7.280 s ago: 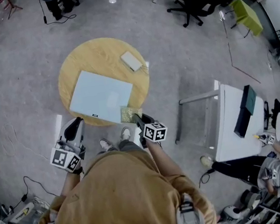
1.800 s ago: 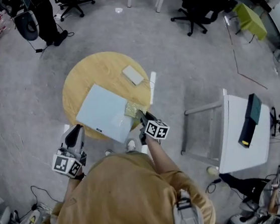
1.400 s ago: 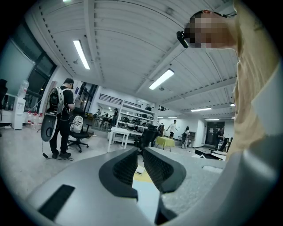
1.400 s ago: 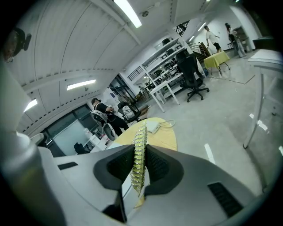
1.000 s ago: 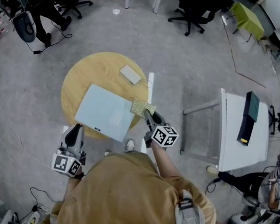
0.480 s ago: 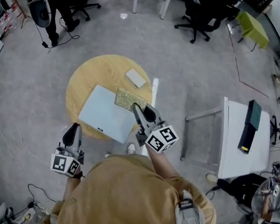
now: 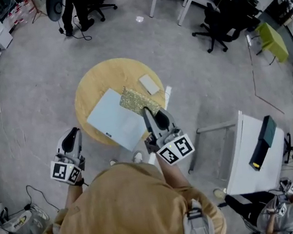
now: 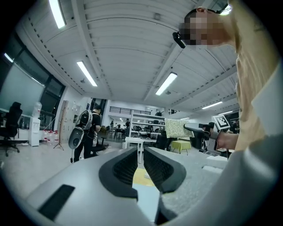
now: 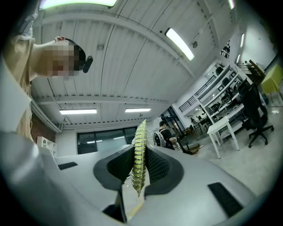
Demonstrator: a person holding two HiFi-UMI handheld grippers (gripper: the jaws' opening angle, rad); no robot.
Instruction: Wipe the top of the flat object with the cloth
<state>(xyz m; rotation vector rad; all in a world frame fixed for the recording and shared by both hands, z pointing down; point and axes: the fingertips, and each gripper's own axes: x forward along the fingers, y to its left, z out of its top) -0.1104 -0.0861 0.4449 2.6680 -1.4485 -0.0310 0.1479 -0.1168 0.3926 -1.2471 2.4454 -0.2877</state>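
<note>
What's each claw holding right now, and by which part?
The right claw holds the cloth, pinched by one edge between its jaws, with the rest sticking out beyond them. The left claw holds nothing; its jaws are together.

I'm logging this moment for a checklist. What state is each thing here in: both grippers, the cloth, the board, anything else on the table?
Left gripper: jaws together, empty, held beside the table.
Right gripper: jaws clamped on the cloth.
Cloth: pinched at one edge, held in the air above the board.
Board: lying flat on the table.
Small pad: lying flat on the table, apart from the board.
</note>
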